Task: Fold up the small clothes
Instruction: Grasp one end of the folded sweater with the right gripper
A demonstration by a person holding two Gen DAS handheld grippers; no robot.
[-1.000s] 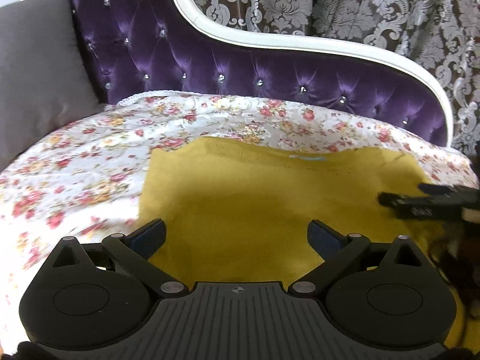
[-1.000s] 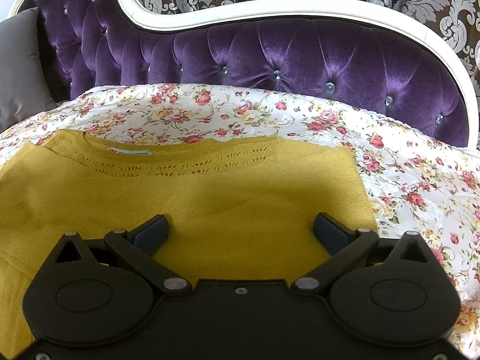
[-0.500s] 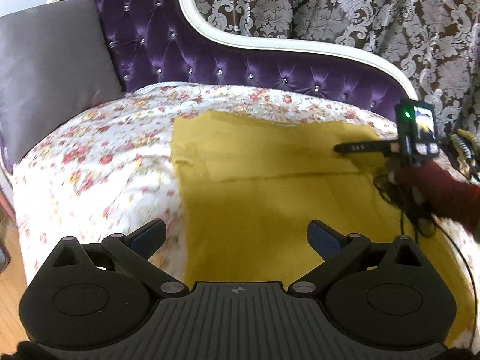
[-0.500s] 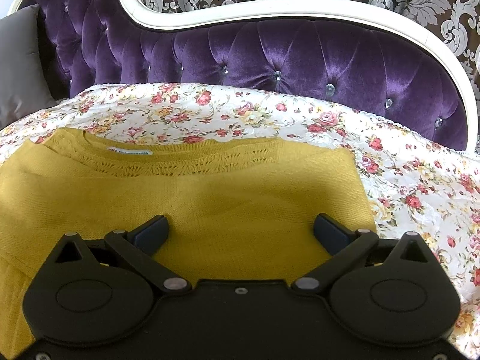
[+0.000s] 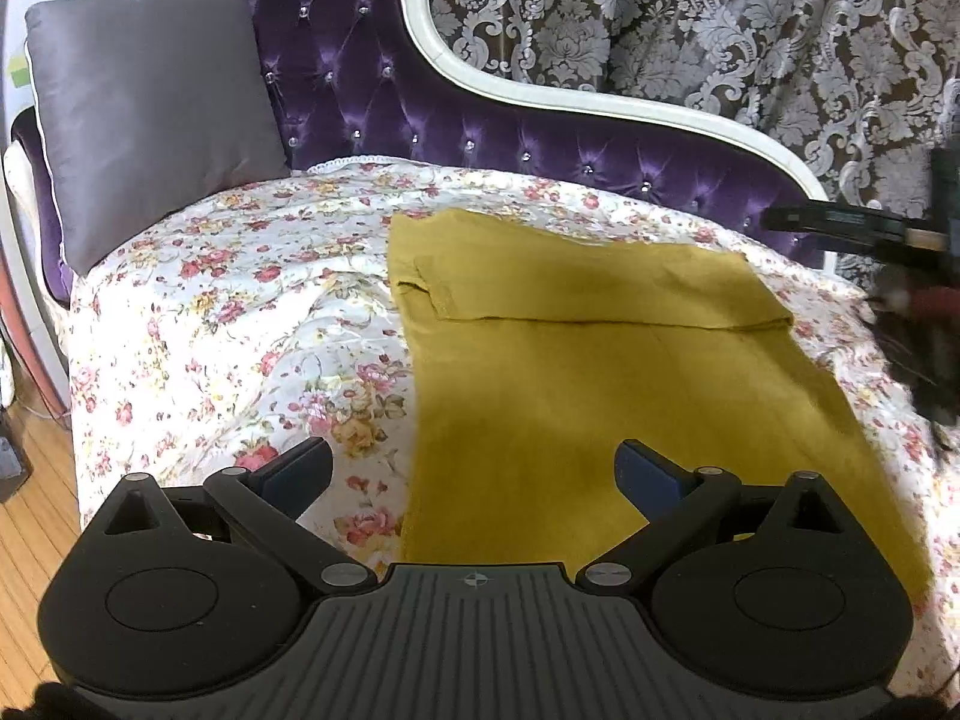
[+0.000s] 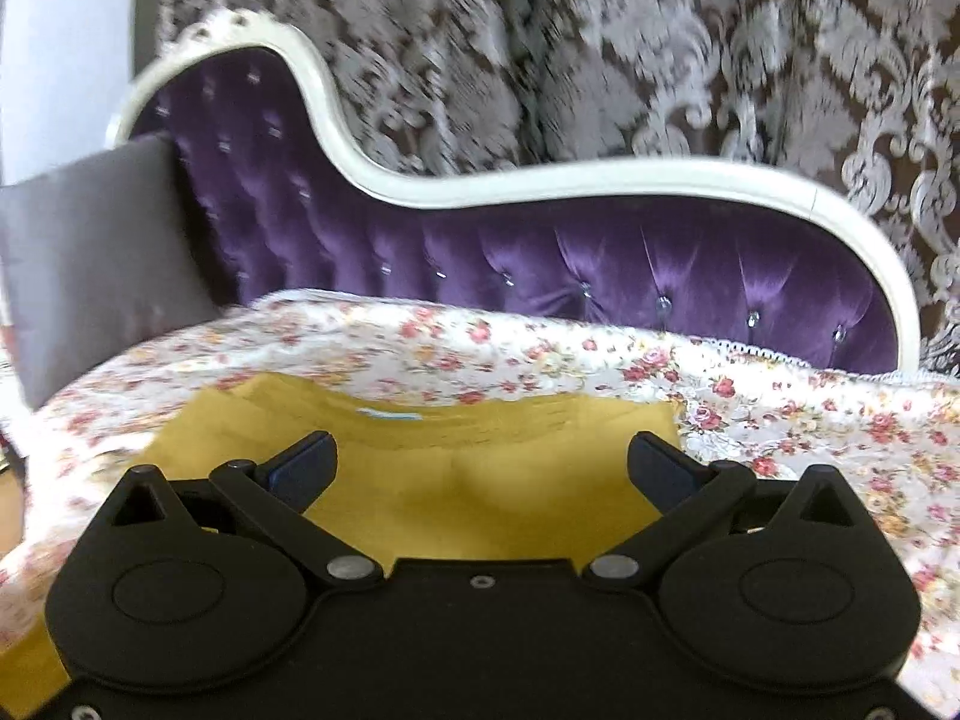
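A mustard-yellow knit top (image 5: 600,372) lies flat on the floral cover of the sofa, with its sleeves folded across the upper part. It also shows in the right wrist view (image 6: 480,480), collar and label toward the backrest. My left gripper (image 5: 474,471) is open and empty, above the garment's near left edge. My right gripper (image 6: 480,462) is open and empty above the garment; it also shows blurred at the right edge of the left wrist view (image 5: 852,222).
The floral cover (image 5: 240,312) spreads over a purple tufted sofa (image 5: 480,132) with a white frame. A grey cushion (image 5: 144,114) leans at the sofa's left end. A patterned curtain (image 5: 720,30) hangs behind. Wooden floor (image 5: 24,540) shows at lower left.
Both grippers have pulled back and risen away from the garment. The left view now takes in the whole top and cushion. The right view is tilted up and blurred from motion.
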